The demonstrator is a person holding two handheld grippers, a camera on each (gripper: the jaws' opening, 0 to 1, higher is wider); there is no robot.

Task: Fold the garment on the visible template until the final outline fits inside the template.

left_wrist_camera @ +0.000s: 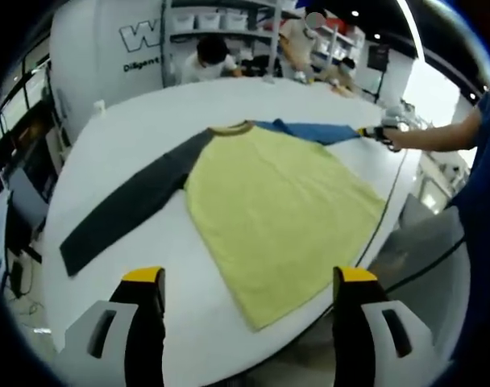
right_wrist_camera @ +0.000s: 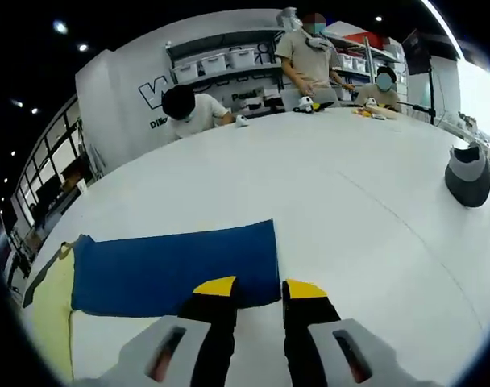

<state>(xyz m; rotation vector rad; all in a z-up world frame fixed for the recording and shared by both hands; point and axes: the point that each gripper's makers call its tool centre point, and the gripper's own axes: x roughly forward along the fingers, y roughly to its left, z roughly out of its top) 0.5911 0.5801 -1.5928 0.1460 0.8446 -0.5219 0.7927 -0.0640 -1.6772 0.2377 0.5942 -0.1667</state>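
The big white table (left_wrist_camera: 140, 137) takes up most of both views; the shirt (left_wrist_camera: 281, 205) lies flat on it, spread out, near the table's front edge in the left gripper view; that view shows the whole shirt, with its yellow body (left_wrist_camera: 285, 218), its dark grey sleeve (left_wrist_camera: 128, 205) and its blue sleeve (left_wrist_camera: 313, 131); the right gripper view looks at the blue sleeve up close, with just a strip of the yellow body at the left side; the shirt's long line runs from the bottom hem, close to the left gripper's camera, up to the brown collar (left_wrist_camera: 231, 127) far away; the two sleeves stick out to each side, the grey one down to the left and the blue one out to the right; far across the table, people stand and sit by white shelves (right_wrist_camera: 229, 60), and the right gripper view also shows a grey cap (right_wrist_camera: 469, 176) on the table, well away from the shirt; the left gripper (left_wrist_camera: 249, 278) has its jaws wide apart and holds nothing, hanging above the table just before the hem; the right gripper (right_wrist_camera: 253, 292) has its yellow tips close together at the end edge of the blue sleeve, but it is hard to tell if they pinch the cloth; in the left gripper view a person's arm reaches out to that same sleeve end.
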